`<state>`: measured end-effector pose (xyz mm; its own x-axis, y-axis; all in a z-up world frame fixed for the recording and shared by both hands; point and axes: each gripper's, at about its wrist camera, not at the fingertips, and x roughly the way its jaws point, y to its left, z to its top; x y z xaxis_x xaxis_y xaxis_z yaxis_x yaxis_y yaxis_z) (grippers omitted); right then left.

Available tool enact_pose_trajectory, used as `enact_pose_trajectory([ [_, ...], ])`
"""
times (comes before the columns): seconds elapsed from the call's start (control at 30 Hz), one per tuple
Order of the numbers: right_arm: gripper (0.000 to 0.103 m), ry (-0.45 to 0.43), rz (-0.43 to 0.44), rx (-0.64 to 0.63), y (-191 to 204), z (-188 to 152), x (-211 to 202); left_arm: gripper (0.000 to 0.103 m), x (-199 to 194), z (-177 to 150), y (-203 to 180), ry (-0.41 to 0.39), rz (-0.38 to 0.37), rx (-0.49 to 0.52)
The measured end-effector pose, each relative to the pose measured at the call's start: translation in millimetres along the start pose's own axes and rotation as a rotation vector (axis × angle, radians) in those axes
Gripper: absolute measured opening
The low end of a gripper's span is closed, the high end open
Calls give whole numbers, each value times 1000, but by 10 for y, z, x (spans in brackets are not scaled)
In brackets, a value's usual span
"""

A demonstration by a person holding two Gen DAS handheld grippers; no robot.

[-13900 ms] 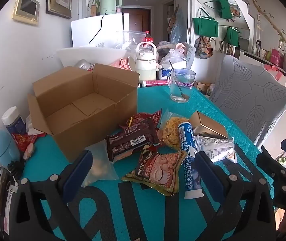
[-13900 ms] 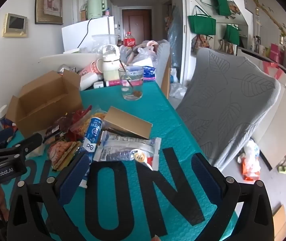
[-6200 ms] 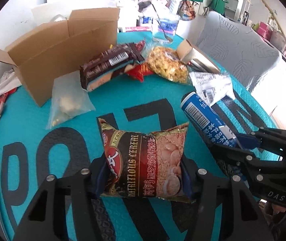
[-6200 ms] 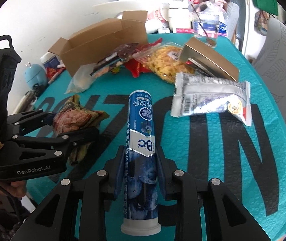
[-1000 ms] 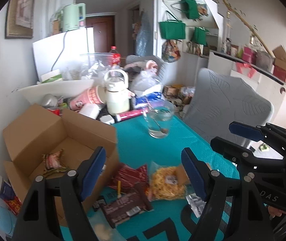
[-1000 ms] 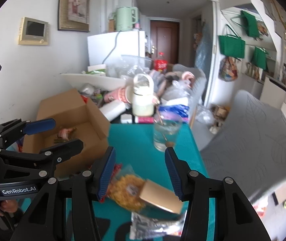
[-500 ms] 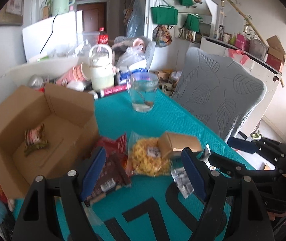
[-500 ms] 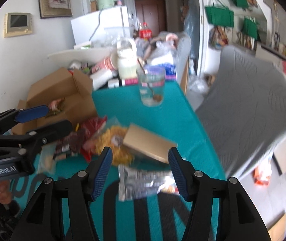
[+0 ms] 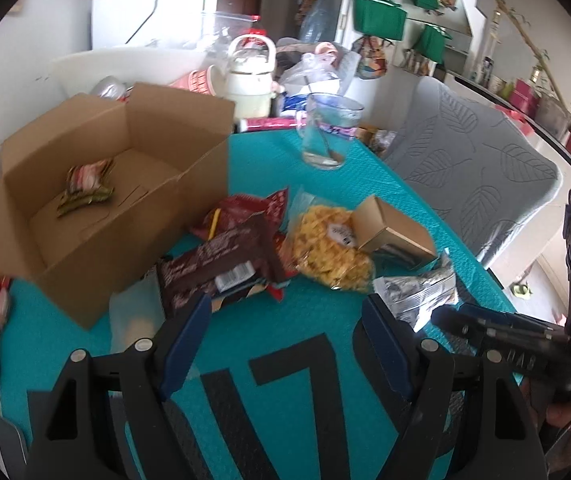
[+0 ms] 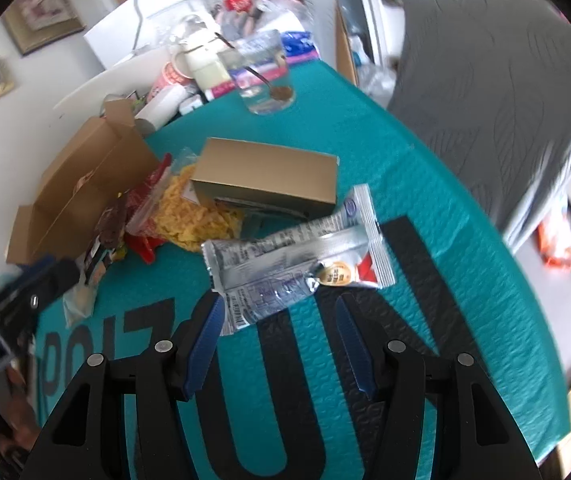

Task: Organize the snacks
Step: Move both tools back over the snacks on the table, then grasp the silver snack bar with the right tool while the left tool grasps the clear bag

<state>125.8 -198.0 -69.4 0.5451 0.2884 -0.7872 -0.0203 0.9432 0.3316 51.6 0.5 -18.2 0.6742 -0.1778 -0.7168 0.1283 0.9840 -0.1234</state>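
An open cardboard box (image 9: 85,216) stands at the table's left with a cereal packet (image 9: 83,186) inside. In front of it lie a dark brown snack pack (image 9: 221,268), a red packet (image 9: 245,208), a clear bag of yellow snacks (image 9: 329,248), a gold carton (image 10: 265,178) and a silver pouch (image 10: 297,258). My left gripper (image 9: 285,328) is open and empty, just short of the brown pack. My right gripper (image 10: 279,320) is open and empty, its tips at the silver pouch's near edge.
A glass with a spoon (image 9: 327,136) stands behind the snacks, with a white kettle (image 9: 249,80) and clutter at the back. A grey chair (image 9: 477,168) is at the right. A clear small bag (image 9: 133,320) lies near the left fingers. The teal mat (image 10: 425,184) covers the table.
Both grippers have dropped down and forward toward the snack pile. The right gripper has come close over the silver pouch. The left gripper has neared the brown pack.
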Motion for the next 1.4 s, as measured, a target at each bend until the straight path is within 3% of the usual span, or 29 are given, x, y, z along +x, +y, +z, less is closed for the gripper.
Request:
enact_pose_trajectory([
  [0.1, 58, 7, 23, 71, -89, 55, 68, 77, -17, -55, 60, -8, 34, -30],
  [0.23, 68, -10, 27, 154, -178, 148, 127, 77, -40, -70, 132, -22, 76, -59],
  [0.33, 70, -22, 16, 189, -214, 219, 157, 77, -68, -88, 162, -29, 102, -75],
  [0.7, 73, -46, -79, 144, -175, 396, 361, 77, -88, -147, 380, -26, 177, -148],
  [0.8, 66, -40, -79, 120, -172, 394, 447, 77, -104, -181, 425, -30, 233, -148],
  [0.87, 53, -50, -97, 78, -127, 376, 446, 77, -89, -196, 456, -22, 261, -143],
  [1.03, 40, -57, -84, -17, 8, 257, 383, 77, 1, -267, 549, 18, 253, -165],
  [1.23, 39, -39, -33, -69, 91, 98, 308, 77, 85, -366, 605, 46, 272, -142],
  [1.4, 39, -16, 18, -108, 226, 8, 313, 77, 172, -388, 722, 70, 253, -191],
])
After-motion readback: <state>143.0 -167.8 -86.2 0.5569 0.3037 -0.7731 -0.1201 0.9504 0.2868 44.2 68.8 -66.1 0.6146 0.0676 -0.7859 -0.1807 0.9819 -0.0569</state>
